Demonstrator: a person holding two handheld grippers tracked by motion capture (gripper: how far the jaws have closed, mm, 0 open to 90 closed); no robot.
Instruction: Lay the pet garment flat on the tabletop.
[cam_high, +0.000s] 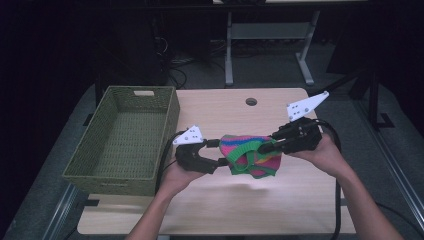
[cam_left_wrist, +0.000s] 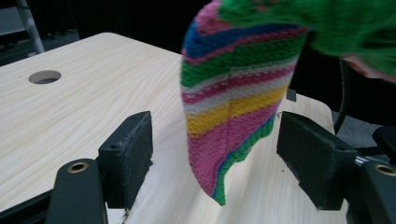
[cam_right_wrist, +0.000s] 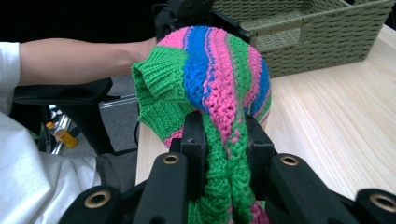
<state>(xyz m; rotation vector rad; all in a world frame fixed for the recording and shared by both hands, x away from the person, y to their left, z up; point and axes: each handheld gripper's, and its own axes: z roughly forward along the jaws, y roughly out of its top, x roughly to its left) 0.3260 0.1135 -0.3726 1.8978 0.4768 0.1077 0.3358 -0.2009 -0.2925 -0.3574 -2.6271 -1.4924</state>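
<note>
The green wicker basket (cam_high: 125, 137) stood well left of both grippers, nothing barring the way. The striped knitted hat (cam_high: 251, 154) hung above the table (cam_high: 280, 200), pinched in the right gripper (cam_high: 269, 145). The left gripper (cam_high: 218, 152) gaped wide, the hat's loose edge between its fingers (cam_left_wrist: 132, 156), untouched; it should close squarely there.
</note>
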